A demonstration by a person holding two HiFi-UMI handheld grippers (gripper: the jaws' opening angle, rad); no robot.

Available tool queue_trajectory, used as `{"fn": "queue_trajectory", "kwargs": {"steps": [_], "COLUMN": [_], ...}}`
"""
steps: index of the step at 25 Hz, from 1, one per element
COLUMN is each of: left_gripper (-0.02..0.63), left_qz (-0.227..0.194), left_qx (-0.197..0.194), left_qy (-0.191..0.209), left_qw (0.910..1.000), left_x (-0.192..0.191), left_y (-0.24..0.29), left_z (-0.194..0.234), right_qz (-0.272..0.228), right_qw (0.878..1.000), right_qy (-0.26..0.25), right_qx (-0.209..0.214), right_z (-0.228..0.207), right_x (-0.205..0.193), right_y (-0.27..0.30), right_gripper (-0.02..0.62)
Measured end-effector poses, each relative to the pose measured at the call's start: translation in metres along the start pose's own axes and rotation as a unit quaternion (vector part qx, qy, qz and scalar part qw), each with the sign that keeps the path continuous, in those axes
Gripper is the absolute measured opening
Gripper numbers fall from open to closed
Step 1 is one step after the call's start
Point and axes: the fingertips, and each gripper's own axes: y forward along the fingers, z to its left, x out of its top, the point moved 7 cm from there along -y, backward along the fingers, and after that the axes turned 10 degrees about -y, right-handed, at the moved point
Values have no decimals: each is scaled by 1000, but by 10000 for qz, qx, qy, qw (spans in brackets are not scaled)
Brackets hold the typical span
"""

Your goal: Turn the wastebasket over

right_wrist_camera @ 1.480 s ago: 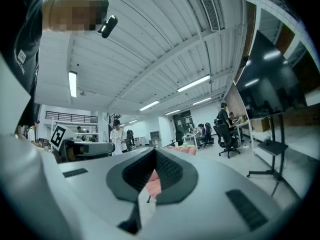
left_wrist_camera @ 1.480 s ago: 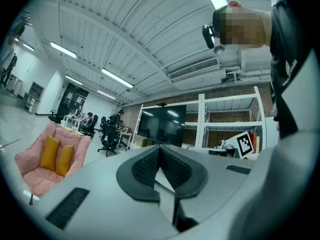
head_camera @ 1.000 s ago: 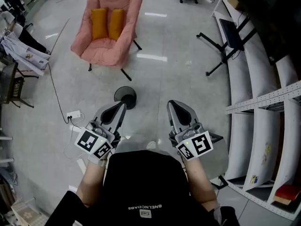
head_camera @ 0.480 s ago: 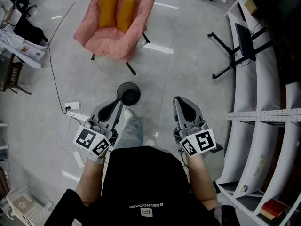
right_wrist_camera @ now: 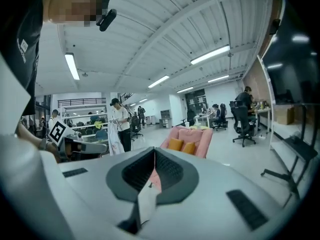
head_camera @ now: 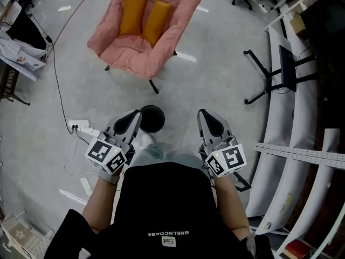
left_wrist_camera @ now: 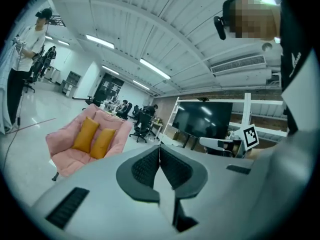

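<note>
Grey floor [head_camera: 215,80]; wastebasket [head_camera: 151,118] upright; jaws together.

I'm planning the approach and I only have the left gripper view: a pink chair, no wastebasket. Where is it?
Observer: In the head view the wastebasket stands on the floor, just right of the tip of the left gripper.
Operator: And the other gripper?
Observer: The right gripper is shut with nothing between its jaws, as its own view shows.
Operator: Is anything lying near it?
Observer: A power strip lies on the floor to its left, apart from it.
</note>
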Motion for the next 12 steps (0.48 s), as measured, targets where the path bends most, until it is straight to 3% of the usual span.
{"fn": "queue_trajectory", "kwargs": {"steps": [6,12], "left_gripper": [15,17], "left_qz": [-9,8], "left_qx": [692,1492], "left_qy": [-230,-667], "left_qw": [9973,9866], "left_x": [-6,-33], "left_y": [0,6], "left_z": [40,80], "right_qz": [500,1133], "right_qw": [9969,9825], "right_qy": [83,50], "right_qx": [605,1481], "right_z": [-6,-13], "right_x": [-16,-53], "right_y": [64,124], "right_gripper": [12,14]}}
